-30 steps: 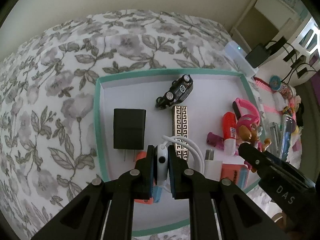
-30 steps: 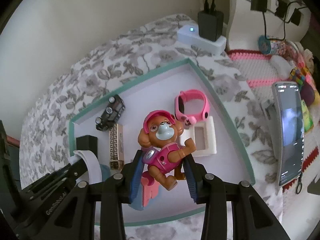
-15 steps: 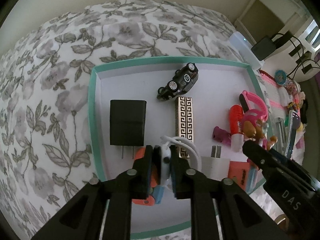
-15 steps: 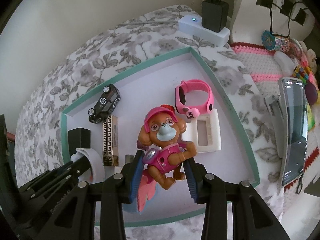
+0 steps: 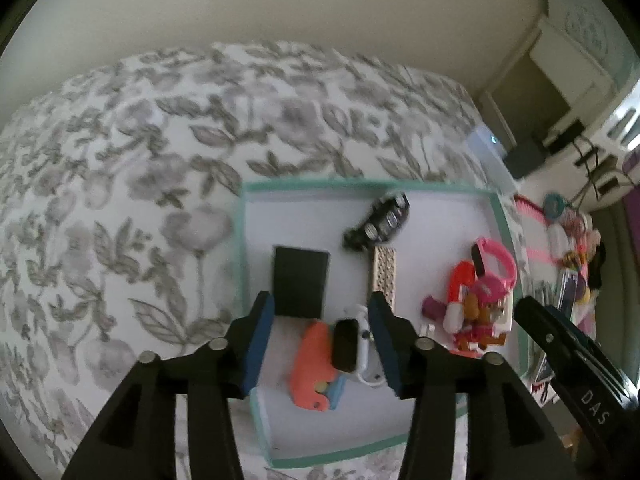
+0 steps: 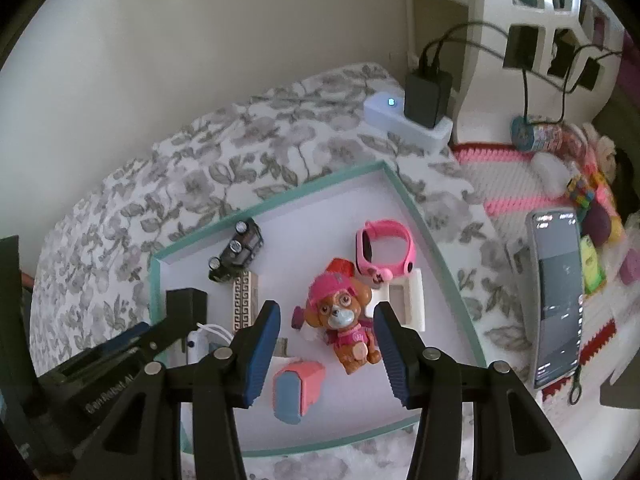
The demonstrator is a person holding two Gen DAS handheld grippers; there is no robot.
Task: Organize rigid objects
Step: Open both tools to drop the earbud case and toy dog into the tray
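Teal-rimmed tray [image 6: 420, 220], white floor, set on a floral bedspread [image 5: 120, 200].

Contents:
- black toy car [image 6: 237, 249], far side;
- gold key-pattern bar [image 6: 245, 300], just beside the car;
- black charger block [image 5: 300, 282], left part;
- white smartwatch [image 5: 352, 346], dark face up, lying against a coral and blue piece [image 5: 314, 376];
- pink watch [image 6: 386, 250], right side;
- white frame [image 6: 404, 300], just beside the pink watch;
- pup figure [image 6: 342, 320] in pink cap and vest, standing upright on the tray floor.

Left tool [image 5: 322, 346]: fingers spread, holding nothing, white smartwatch between them.

Right tool [image 6: 328, 354]: fingers spread, holding nothing, pup figure between them and apart from both pads.
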